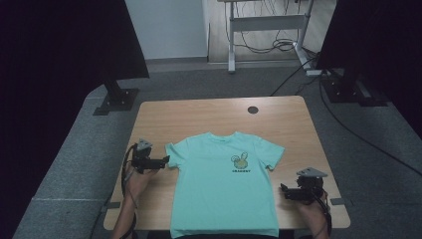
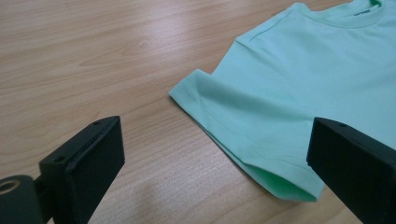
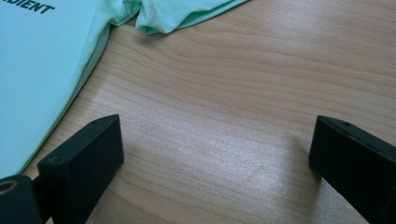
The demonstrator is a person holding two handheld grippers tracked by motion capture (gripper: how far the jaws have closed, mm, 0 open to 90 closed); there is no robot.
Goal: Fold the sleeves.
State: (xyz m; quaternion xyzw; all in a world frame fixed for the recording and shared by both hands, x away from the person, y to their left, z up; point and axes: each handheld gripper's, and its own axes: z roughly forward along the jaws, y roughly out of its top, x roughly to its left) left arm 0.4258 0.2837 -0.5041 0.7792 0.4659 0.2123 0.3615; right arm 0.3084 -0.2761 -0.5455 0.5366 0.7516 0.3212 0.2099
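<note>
High view: your T-shirt [image 1: 224, 184] lies flat on the table [image 1: 278, 114], between the 2 grippers. Left gripper view: your left gripper [image 2: 215, 163] gapes wide, sleeve hem between its jaws. Right gripper view: your right gripper [image 3: 217, 163] spread over bare wood, shirt edge just left.

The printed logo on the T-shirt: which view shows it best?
The high view: the whole logo lies on the front of the T-shirt, picture above a word too small to read. The right gripper view catches a few dark letters at its top edge. The left gripper view shows plain fabric.
</note>
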